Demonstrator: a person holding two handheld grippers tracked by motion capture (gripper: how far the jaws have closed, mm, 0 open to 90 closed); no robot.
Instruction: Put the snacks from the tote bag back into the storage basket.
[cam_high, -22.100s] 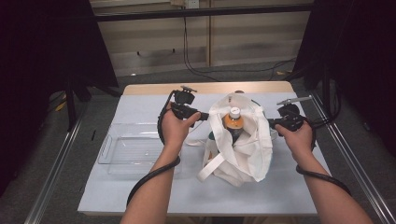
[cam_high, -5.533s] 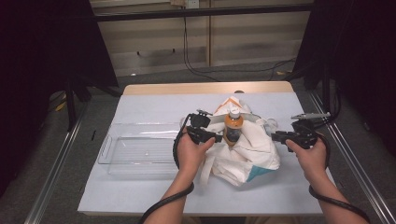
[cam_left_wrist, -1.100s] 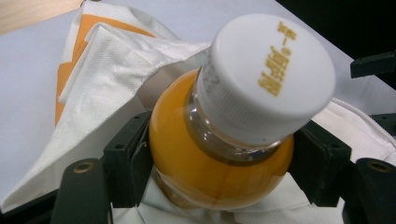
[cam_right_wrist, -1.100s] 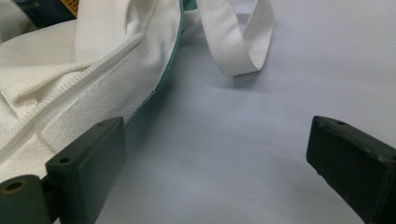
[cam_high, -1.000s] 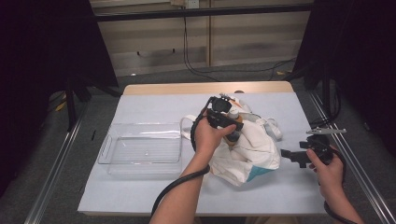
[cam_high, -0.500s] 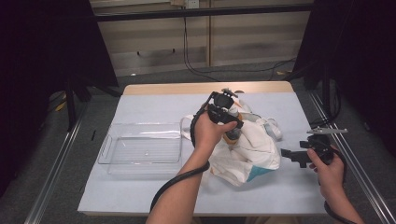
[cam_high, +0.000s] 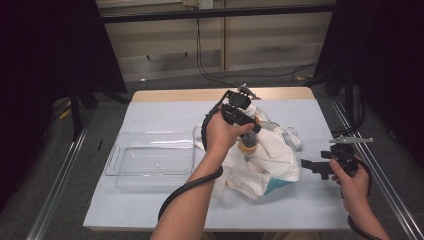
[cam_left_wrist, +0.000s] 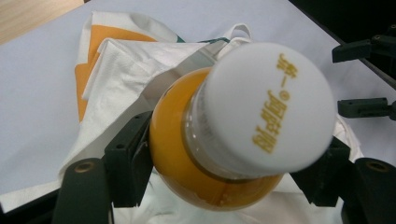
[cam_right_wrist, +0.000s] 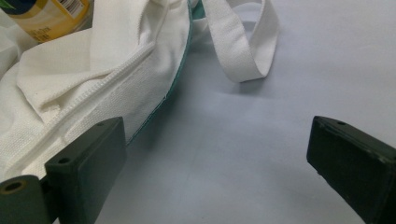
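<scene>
An orange juice bottle (cam_high: 248, 145) with a white cap (cam_left_wrist: 271, 107) stands half out of a crumpled white tote bag (cam_high: 270, 160) in the middle of the table. My left gripper (cam_high: 248, 132) comes down on it from above, its jaws shut on the bottle's (cam_left_wrist: 187, 177) shoulder just under the cap. The bag (cam_left_wrist: 116, 70) lies slack below it. My right gripper (cam_high: 312, 167) rests low at the bag's right edge, open, with bare table between its jaws (cam_right_wrist: 229, 154). Beside it lie the bag's (cam_right_wrist: 70, 93) seam and a strap loop (cam_right_wrist: 243, 51). The bottle's label (cam_right_wrist: 42, 14) peeks in at the top left.
A clear plastic tray (cam_high: 150, 160) sits on the pale blue table cover (cam_high: 150, 210) left of the bag. Metal rails (cam_high: 380, 175) run along both sides of the table. Black curtains and cables lie beyond the far edge.
My left hand has risen a little, drawing the orange bottle up out of the bag. The right hand and its gripper have stayed put beside the bag.
</scene>
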